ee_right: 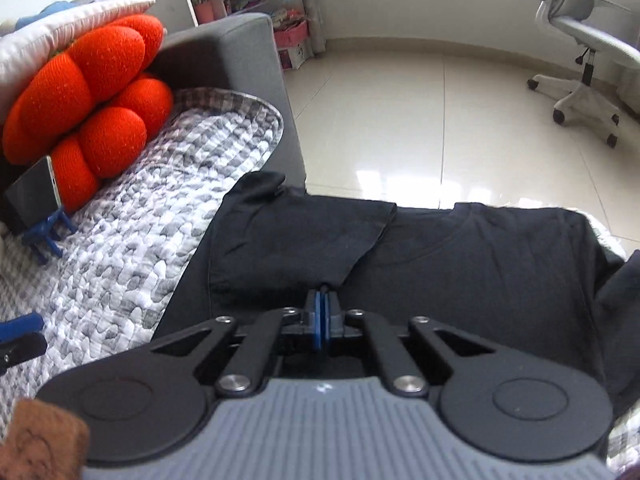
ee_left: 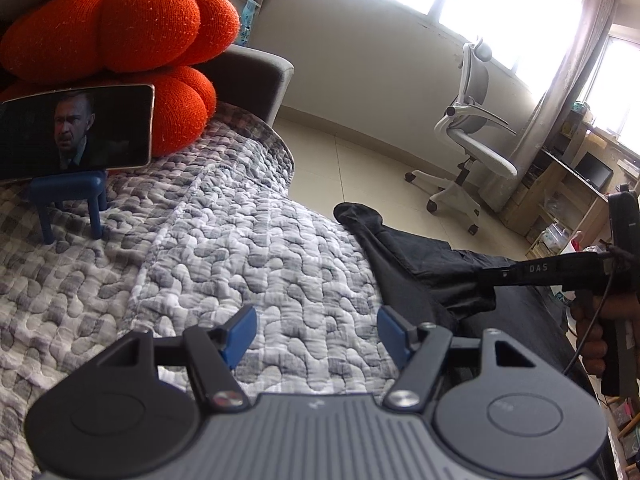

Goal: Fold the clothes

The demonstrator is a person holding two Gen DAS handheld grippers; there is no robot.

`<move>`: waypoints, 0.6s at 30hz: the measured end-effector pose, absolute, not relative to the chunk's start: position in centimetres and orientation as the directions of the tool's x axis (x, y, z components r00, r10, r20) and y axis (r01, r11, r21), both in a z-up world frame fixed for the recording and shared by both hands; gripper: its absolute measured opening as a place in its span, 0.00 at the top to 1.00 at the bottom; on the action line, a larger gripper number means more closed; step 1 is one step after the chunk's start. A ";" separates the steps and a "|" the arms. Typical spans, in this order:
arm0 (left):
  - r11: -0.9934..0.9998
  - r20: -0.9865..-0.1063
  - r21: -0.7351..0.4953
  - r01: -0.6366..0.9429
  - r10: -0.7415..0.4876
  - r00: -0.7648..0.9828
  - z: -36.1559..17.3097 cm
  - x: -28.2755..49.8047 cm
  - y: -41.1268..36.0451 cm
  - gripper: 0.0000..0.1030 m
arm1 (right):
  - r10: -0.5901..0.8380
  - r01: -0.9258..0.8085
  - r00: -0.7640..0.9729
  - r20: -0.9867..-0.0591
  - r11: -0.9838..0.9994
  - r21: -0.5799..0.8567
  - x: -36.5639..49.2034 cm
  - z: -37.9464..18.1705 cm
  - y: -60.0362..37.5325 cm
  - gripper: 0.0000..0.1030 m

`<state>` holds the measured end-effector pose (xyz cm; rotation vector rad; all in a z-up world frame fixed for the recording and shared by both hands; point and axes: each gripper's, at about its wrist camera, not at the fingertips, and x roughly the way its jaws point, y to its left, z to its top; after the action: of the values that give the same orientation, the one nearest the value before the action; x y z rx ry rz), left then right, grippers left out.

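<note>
In the left wrist view, the left gripper [ee_left: 316, 330] is seen released, its blue pads spread wide above the grey quilt [ee_left: 208, 248] with nothing between them. The black T-shirt [ee_left: 420, 268] is laid on the quilt to the right of this gripper and beyond it, one sleeve end reaching toward the quilt's far edge. The right gripper [ee_left: 500, 274] is seen from the side over the shirt, held by a hand [ee_left: 592, 336] at the frame's right border; its fingertips are lost against the dark cloth. Open quilt is left between the shirt and the phone [ee_left: 76, 130] propped on a blue stand [ee_left: 68, 200] before the orange cushion [ee_left: 116, 28]. Past the quilt's edge lies bare floor with an office chair [ee_left: 468, 128].

In the right wrist view, the right gripper [ee_right: 322, 300] is clenched on a fold of the T-shirt, whose left sleeve has been turned inward over the chest. The shirt runs along the quilt's far edge, by the floor. The shirt's lower part is hidden beneath the gripper body, and its right side is cut off.
</note>
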<state>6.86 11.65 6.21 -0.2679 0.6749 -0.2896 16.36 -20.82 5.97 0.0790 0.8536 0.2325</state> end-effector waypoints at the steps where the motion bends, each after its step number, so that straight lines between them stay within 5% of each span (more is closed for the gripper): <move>1: 0.926 -0.574 -0.335 0.173 -0.346 0.742 6.1 6.9 11.6 0.34 | 0.231 -0.173 0.624 -0.747 0.972 0.156 16.4 5.5 -20.7 0.98; 6: 0.927 -0.583 -0.334 0.171 -0.345 0.735 5.8 6.7 11.4 0.34 | 0.231 -0.193 0.581 -0.781 0.971 0.143 16.7 3.3 -20.0 0.92; 13: 0.929 -0.591 -0.333 0.164 -0.341 0.731 5.9 5.7 12.0 0.34 | 0.327 -0.238 0.652 -0.684 0.945 0.225 13.5 7.3 -21.5 0.81; 15: 0.929 -0.595 -0.332 0.167 -0.343 0.727 5.9 5.3 12.0 0.34 | 0.354 -0.268 0.671 -0.652 0.935 0.232 11.9 9.0 -22.1 0.66; 18: 0.927 -0.601 -0.330 0.178 -0.352 0.717 5.8 4.4 11.7 0.34 | 0.387 -0.315 0.686 -0.616 0.921 0.228 8.8 11.3 -22.8 0.65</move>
<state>4.37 11.69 5.85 -0.2575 0.7139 -0.2973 8.84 -22.78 11.34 0.1066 0.7141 0.3939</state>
